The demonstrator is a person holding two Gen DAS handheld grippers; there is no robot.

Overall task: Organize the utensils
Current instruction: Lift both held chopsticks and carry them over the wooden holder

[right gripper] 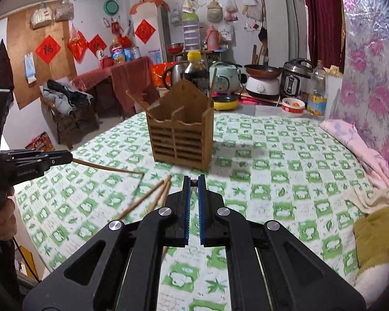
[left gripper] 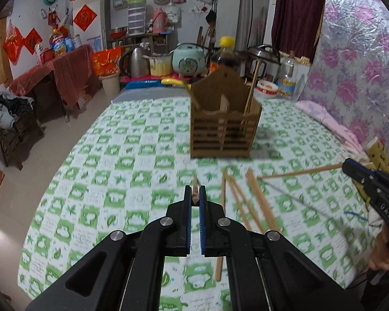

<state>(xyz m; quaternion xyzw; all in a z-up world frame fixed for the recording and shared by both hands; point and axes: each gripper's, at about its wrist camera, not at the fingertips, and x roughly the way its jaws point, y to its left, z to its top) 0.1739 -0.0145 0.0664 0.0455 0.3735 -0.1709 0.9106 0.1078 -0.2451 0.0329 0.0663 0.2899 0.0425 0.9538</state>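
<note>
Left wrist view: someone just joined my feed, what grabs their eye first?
The brown slatted utensil holder stands mid-table on the green checked tablecloth, a few chopsticks already in it. Nearer, loose chopsticks lie scattered, and the left gripper and right gripper each clamp one chopstick.

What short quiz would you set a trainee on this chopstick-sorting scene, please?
1. True or false: the left gripper is open and empty.
2. Where do the loose chopsticks lie relative to the wooden holder? A: inside it. B: on the tablecloth in front of it. C: behind it.
3. Short answer: what is the right gripper holding?

Key: 1 false; 2 B; 3 a chopstick.
</note>
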